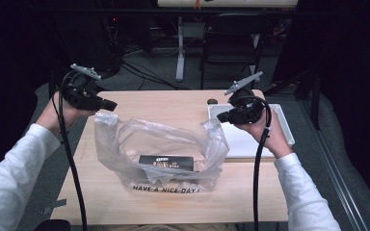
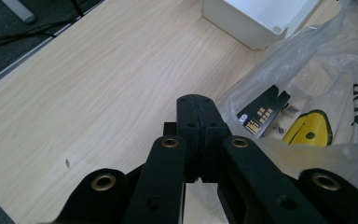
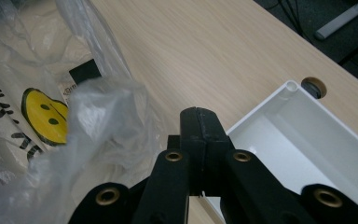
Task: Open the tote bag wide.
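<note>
A clear plastic bag printed "HAVE A NICE DAY!" stands open in the middle of the wooden table. A flat black box lies inside it. My left gripper hovers just above the bag's upper left corner. In the left gripper view its jaws are pressed together, with the bag and box just to their right. My right gripper sits by the bag's upper right edge, also shut, with the bag's plastic at its left. I see no plastic between either pair of jaws.
A white tray lies at the table's right side, close under the right gripper. A cable hole sits near the far edge. A chair and desk legs stand beyond the table.
</note>
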